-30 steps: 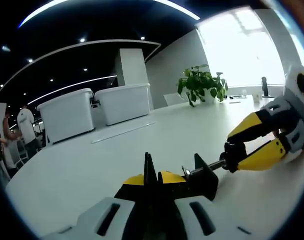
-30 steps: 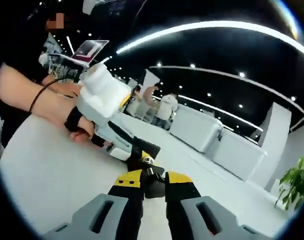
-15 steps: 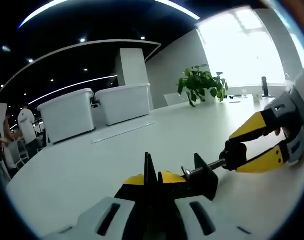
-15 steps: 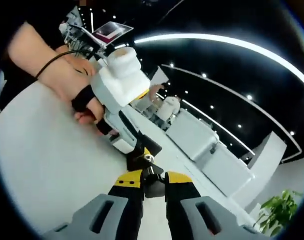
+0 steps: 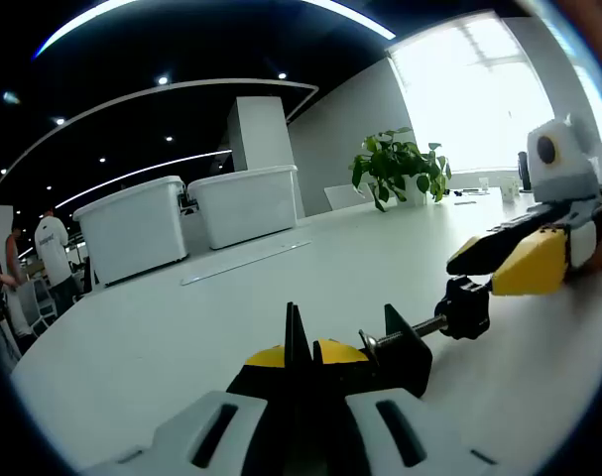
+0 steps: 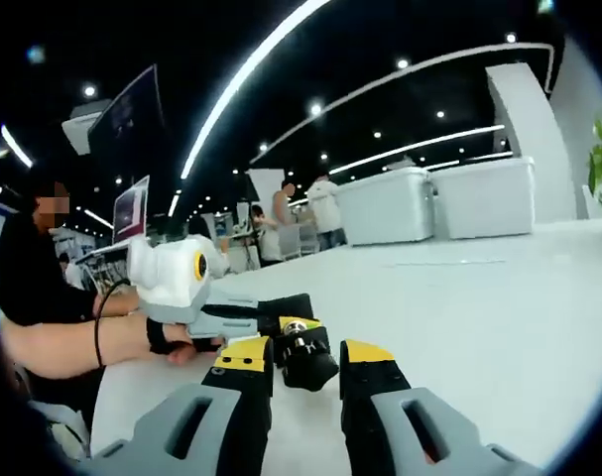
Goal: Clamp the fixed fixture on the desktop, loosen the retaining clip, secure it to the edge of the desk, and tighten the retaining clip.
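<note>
White desk [image 5: 181, 327] — loosening step in hand.
Left gripper [image 5: 302, 359] pinches the clamp [image 5: 395, 349]; right gripper [image 6: 305, 359], jaws apart around the knob [image 6: 305, 359], must close and turn it.

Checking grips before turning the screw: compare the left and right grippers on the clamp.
The left gripper has its jaws shut on the clamp; the right gripper has its jaws apart. Left takes the frame, right straddles the screw knob. Both have yellow-tipped jaws.
</note>
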A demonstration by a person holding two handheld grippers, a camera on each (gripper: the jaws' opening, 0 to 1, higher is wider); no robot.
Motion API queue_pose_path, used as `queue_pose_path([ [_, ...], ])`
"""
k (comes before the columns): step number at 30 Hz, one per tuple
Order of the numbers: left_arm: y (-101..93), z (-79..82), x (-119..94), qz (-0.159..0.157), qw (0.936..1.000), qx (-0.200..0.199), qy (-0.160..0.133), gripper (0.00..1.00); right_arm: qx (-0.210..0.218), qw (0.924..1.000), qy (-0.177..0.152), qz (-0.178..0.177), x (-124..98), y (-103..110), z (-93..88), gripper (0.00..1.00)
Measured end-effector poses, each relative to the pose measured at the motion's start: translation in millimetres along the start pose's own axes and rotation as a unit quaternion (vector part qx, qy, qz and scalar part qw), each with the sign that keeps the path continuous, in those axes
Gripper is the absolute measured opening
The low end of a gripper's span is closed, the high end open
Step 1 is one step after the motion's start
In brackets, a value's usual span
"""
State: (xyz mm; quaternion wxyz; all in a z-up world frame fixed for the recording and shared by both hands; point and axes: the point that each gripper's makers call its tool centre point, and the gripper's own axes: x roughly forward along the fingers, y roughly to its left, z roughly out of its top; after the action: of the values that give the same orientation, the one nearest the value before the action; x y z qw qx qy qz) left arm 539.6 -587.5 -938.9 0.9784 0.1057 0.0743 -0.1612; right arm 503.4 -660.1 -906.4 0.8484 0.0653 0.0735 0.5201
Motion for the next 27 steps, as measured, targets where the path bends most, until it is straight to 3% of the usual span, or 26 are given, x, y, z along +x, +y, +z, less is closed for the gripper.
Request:
queue_pose_path([
  [6,0.3,-0.1,0.0,0.000,1.0000,0.000,0.000,0.07,0.007,0.9997,0.022,0.005,6.6,-1.1,-9.6,0.24],
  [11,0.5,0.1,0.6,-0.001,1.0000,-0.001,0.001,0.07,0.044,0.9981,0.043,0.005,12.2,-6.7,-15.4,0.22],
  [15,0.8,0.2,0.4,0.000,1.0000,-0.002,0.001,0.07,0.039,0.9982,0.044,0.006,10.8,-3.4,-16.0,0.22],
  [19,0.6,0.5,0.2,0.000,1.0000,-0.002,0.001,0.07,-0.079,0.9965,0.026,-0.008,9.3,1.4,-10.6,0.21],
  [22,0.8,0.6,0.1,0.001,1.0000,-0.002,0.001,0.07,-0.158,0.9869,0.020,-0.024,9.6,5.3,-8.4,0.20],
  [24,0.9,0.7,0.1,0.001,1.0000,-0.002,0.001,0.07,-0.186,0.9819,0.020,-0.030,9.3,7.9,-9.3,0.20],
  [27,1.1,0.8,0.1,0.001,1.0000,-0.003,0.001,0.07,-0.248,0.9677,0.019,-0.042,9.9,9.8,-8.2,0.20],
])
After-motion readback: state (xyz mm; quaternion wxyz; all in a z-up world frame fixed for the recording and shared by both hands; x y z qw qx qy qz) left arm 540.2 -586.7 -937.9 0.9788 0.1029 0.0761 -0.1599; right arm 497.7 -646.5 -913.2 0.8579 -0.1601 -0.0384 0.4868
